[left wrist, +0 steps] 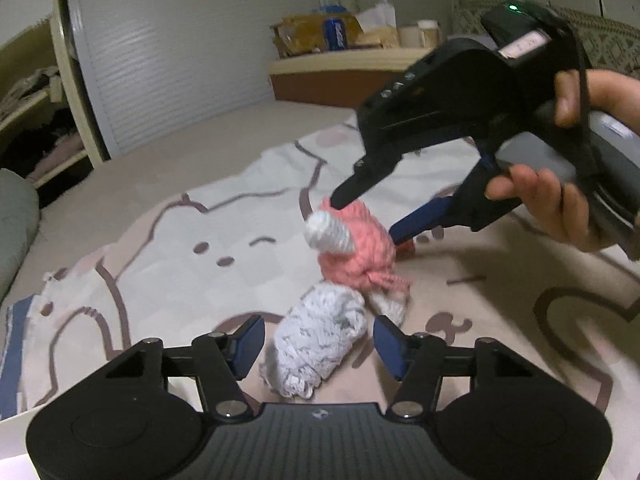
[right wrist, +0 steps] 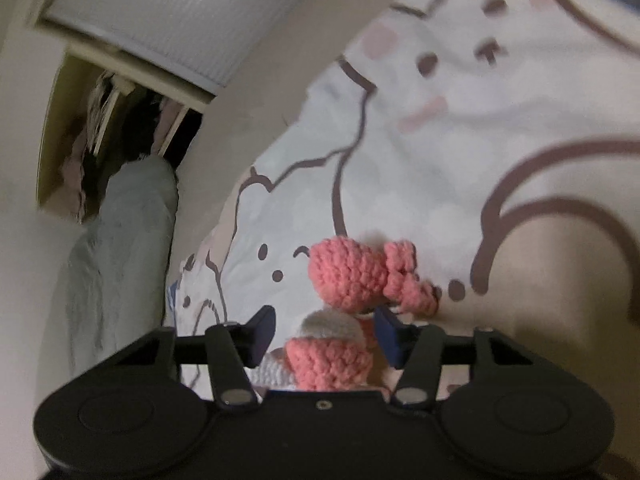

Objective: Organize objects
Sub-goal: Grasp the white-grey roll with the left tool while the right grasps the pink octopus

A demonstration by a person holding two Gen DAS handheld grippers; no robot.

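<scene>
Nearest the left camera, the left claw stands with its blue pads apart on either side of a rolled grey-and-white marled sock bundle lying on the bed's cartoon-print blanket, apparently lined up to close on it, though the pads do not yet touch it. Just beyond that bundle, the pink-and-white crocheted yarn toy sits on the same blanket, and the right claw straddles it with its pads spread and no grip made, seemingly so each claw takes one item.
</scene>
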